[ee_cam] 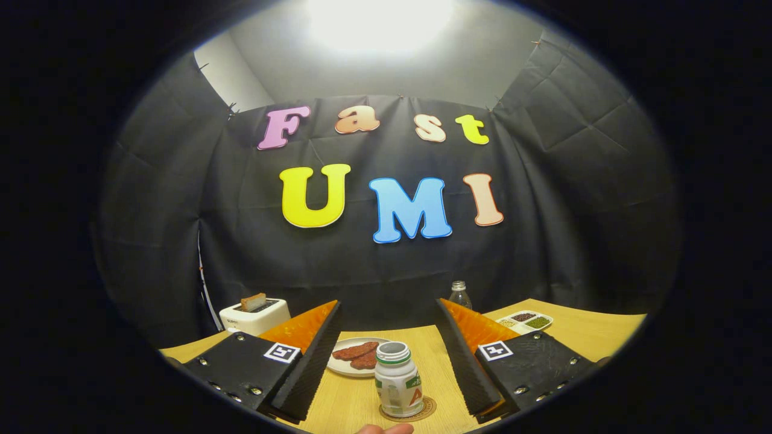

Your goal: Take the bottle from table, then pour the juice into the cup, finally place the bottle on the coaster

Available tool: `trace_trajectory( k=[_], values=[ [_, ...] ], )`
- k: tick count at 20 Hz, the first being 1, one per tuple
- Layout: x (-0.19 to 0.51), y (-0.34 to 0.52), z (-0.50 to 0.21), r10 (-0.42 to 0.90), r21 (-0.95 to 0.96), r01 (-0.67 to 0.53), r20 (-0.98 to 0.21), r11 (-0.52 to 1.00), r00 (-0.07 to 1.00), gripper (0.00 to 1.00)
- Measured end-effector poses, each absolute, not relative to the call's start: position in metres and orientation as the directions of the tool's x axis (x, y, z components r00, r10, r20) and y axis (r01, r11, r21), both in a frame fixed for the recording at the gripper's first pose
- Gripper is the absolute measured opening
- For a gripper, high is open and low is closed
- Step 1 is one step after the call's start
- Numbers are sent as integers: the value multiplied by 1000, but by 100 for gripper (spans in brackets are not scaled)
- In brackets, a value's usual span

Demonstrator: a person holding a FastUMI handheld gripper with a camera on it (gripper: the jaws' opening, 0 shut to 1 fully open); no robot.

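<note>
A small white bottle [398,380] with a green-and-red label stands upright on a round brown coaster [432,410] on the wooden table [416,340]. Its top looks grey. It sits between my two fingers, near their base and a little right of the middle. My gripper [389,304] is open, the fingers spread wide on either side of the bottle without touching it.
Just beyond the bottle lies a white plate [341,366] with reddish-brown slices. A white toaster [254,314] holding bread stands beyond the left finger. A clear bottle [459,295] and a white compartment tray [526,321] lie beyond the right finger. A person's fingertip [386,429] shows in front of the bottle.
</note>
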State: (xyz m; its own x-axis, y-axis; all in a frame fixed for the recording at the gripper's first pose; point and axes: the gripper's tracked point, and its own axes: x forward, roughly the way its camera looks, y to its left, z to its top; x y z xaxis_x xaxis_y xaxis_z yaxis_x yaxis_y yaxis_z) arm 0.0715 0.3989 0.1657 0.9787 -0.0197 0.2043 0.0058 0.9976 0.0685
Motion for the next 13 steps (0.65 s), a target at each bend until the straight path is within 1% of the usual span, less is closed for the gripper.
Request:
trace_trajectory(
  k=[4,7,11,13],
  values=[
    [51,387,160,8,25,-12,166,1000,986,92],
    [26,362,165,25,-24,-21,163,999,986,92],
    [2,301,158,-24,-109,40,149,993,989,92],
    [-2,271,157,-36,-120,55,158,991,987,92]
  ],
)
